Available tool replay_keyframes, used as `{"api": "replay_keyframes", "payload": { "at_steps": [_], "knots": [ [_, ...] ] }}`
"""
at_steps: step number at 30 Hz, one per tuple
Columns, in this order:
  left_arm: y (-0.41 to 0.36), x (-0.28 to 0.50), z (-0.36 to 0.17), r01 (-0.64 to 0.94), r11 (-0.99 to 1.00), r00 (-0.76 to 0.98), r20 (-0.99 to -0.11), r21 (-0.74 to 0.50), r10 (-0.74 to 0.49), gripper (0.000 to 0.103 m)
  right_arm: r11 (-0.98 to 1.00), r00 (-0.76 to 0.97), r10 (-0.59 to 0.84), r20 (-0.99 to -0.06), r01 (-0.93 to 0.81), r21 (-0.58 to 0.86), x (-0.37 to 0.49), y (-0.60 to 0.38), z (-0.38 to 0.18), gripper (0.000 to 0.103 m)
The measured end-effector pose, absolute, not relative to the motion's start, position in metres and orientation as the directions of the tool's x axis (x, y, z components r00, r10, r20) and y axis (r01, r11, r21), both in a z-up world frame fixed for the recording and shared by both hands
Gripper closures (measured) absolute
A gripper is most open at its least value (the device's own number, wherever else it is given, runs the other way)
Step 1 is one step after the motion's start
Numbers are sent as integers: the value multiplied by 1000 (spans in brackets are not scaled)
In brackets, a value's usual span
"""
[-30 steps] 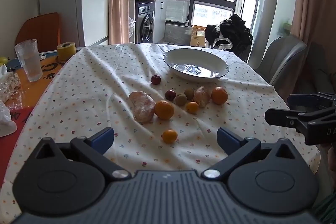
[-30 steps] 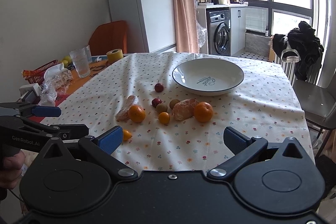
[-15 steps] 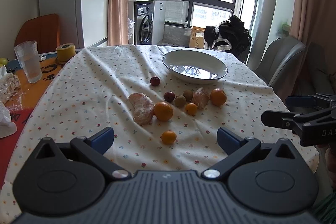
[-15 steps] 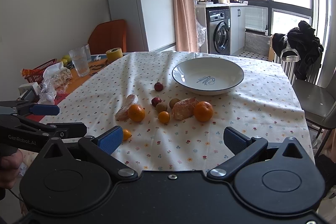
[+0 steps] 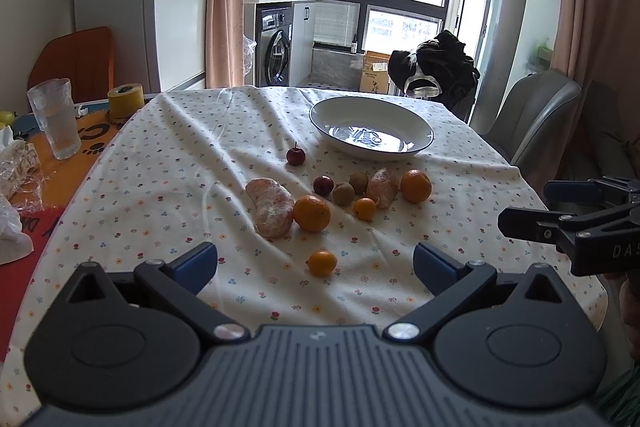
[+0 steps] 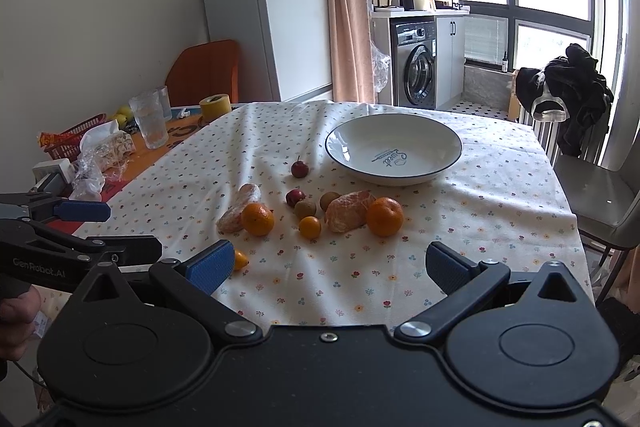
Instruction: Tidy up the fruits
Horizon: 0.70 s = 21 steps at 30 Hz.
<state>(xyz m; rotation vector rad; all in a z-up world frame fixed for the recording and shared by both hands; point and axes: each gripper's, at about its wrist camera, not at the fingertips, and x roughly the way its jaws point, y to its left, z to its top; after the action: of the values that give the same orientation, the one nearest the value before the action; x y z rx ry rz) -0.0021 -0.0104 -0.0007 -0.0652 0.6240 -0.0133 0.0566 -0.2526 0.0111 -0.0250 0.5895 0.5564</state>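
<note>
Left wrist view. Left gripper (image 5: 315, 265) held above the near edge of the cloth-covered table (image 5: 168, 187), blue-padded fingers (image 5: 195, 261) spread wide, nothing between them. Small orange fruit (image 5: 322, 262) lies on the cloth just ahead, between the two fingertips in the frame. Farther ahead: peeled citrus (image 5: 270, 207) touching a whole orange (image 5: 311, 213). Beyond them a loose row: dark red fruit (image 5: 323, 185), two brownish fruits (image 5: 343, 193), a second small orange fruit (image 5: 364, 208), another peeled piece (image 5: 383, 182), a second whole orange (image 5: 416, 185). A lone red fruit with stem (image 5: 295, 155) sits farther out, toward the white bowl (image 5: 332, 131), which holds no fruit. Ahead and far left: drinking glass (image 5: 55, 117), yellow tape roll (image 5: 126, 99). Right gripper (image 5: 532, 207) enters at the right edge, off to the right of the left one, fingers apart, holding nothing.

Right wrist view. Right gripper (image 6: 329, 263) also above the table's near edge, fingers (image 6: 446, 269) wide apart, empty. The fruit cluster lies ahead, slightly left of centre; the bowl (image 6: 448, 135) beyond it, straight ahead. The nearest small orange fruit (image 6: 240, 260) is partly hidden behind the left fingertip. Left gripper (image 6: 116, 227) shows at the left edge, gripped by a hand (image 6: 16, 323), fingers parted. A grey chair (image 6: 600, 195) stands off to the right of the table.
</note>
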Motion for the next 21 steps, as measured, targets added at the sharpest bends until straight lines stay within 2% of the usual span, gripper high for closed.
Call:
{"api": "replay_keyframes", "payload": {
  "at_steps": [21],
  "knots": [
    [-8,6,-10,13,997,810,-585,-74,-54,0,833,654,518,-552,-533,150,70,-247,-14,0]
  ]
}}
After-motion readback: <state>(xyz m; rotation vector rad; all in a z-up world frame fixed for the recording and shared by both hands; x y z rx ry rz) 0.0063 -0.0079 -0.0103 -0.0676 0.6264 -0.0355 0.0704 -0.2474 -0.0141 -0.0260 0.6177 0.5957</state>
